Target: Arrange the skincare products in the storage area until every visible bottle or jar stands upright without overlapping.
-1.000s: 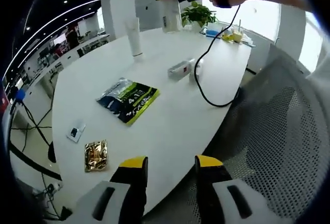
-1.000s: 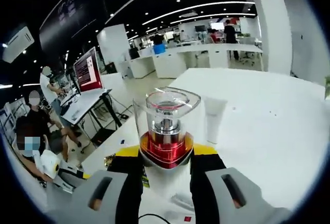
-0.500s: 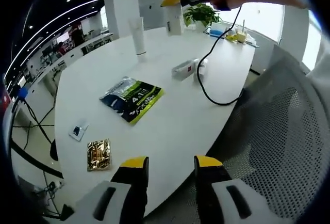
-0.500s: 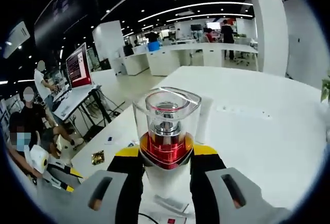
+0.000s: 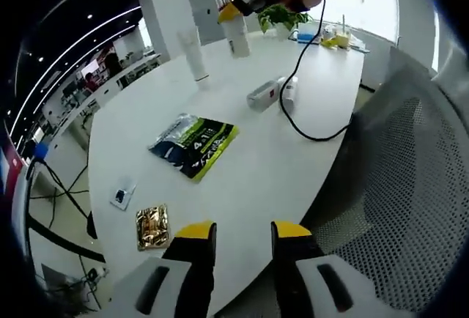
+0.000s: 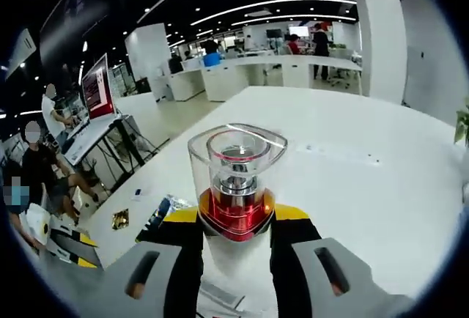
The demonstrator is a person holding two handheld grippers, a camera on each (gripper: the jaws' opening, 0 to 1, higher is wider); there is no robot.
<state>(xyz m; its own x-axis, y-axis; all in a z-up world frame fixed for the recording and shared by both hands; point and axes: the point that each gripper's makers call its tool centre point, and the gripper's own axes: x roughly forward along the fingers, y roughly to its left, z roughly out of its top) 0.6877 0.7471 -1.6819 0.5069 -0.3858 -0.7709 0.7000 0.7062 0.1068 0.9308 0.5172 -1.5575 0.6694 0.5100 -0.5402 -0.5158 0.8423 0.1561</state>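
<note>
You are working over a white table (image 5: 293, 164), with a mesh chair (image 5: 396, 208) sitting just beside its near edge. Your right gripper (image 6: 236, 234) is clamping a clear-capped pump bottle (image 6: 236, 186) between its jaws, holding it upright above the far end of the table. A white tube (image 5: 195, 54) is standing upright near it. Your left gripper (image 5: 236, 231) is hovering with jaws apart, holding nothing, above the near edge. A green pouch (image 5: 194, 144) is lying flat mid-table, and a gold sachet (image 5: 152, 226) is lying nearer you.

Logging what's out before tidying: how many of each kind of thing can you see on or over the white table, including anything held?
Pump bottle, held in right gripper: 1
White tube, upright: 1
Lying containers: 2
Green-black pouch: 1
Gold packet: 1
Small card: 1
Total: 7
</note>
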